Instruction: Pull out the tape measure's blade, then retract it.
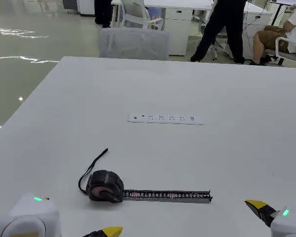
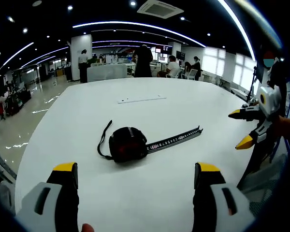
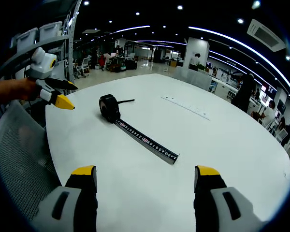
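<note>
Across the near half of a wide white tabletop (image 1: 138,89), matte and evenly lit, the work is laid out. A glossy floor (image 1: 19,49) reflecting ceiling lights is seen to the left. Past the far edge are a grey mesh chair back (image 1: 133,43), white office desks, a standing person (image 1: 222,24) and a seated person (image 1: 281,34).

A white power strip (image 1: 165,118) lies flat near the middle of the tabletop, well beyond the tape measure (image 1: 105,186) and apart from it.

The tape measure rests toward the near left. Its dark case lies on its side, and a black wrist strap (image 1: 93,165) is looped away from the case to the far left. The blade (image 1: 167,195) is drawn out flat on the surface. In the head view the long axis runs left to right, roughly parallel to the near edge, with the free end pointing right.

The left claw (image 2: 136,169) is spread wide and nothing is gripped; it is held short of the case. The right claw (image 3: 145,170) is likewise spread wide and empty, held short of the blade's free end.
</note>
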`<action>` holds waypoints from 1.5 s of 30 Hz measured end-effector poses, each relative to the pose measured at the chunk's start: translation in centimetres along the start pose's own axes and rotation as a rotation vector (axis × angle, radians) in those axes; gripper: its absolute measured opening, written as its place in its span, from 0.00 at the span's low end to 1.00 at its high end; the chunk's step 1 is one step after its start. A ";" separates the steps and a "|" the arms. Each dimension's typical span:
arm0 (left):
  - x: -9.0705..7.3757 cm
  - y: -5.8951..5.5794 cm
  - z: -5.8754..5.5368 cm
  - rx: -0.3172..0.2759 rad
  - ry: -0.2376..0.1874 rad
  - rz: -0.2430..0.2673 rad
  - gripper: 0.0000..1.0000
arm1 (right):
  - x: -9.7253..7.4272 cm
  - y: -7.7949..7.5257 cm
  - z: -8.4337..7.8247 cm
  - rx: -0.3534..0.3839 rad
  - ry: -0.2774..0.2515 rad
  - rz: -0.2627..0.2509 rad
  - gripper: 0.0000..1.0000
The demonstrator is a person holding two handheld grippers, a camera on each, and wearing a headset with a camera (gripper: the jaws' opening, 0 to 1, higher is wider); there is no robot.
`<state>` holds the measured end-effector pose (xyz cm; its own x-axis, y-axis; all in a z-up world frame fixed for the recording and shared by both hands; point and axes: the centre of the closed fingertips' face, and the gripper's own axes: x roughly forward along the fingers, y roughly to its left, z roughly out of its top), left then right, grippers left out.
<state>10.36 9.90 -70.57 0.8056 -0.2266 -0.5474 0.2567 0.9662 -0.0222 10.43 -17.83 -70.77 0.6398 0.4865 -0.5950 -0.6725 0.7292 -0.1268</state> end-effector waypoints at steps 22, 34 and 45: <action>3.6 0.8 0.6 -0.010 0.014 0.074 0.96 | 2.2 -1.0 0.3 -0.210 0.015 0.183 0.65; 5.3 0.7 0.7 -0.015 0.032 0.081 0.94 | 4.2 -2.4 -0.2 -0.278 0.029 0.258 0.55; 6.7 1.5 0.6 -0.027 0.035 0.101 0.92 | 6.4 -3.4 -0.8 -0.345 0.042 0.354 0.50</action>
<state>16.50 9.78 -73.74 0.8072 -0.1242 -0.5771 0.1604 0.9870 0.0119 16.46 -17.57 -74.78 0.3390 0.6509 -0.6792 -0.9343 0.3173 -0.1623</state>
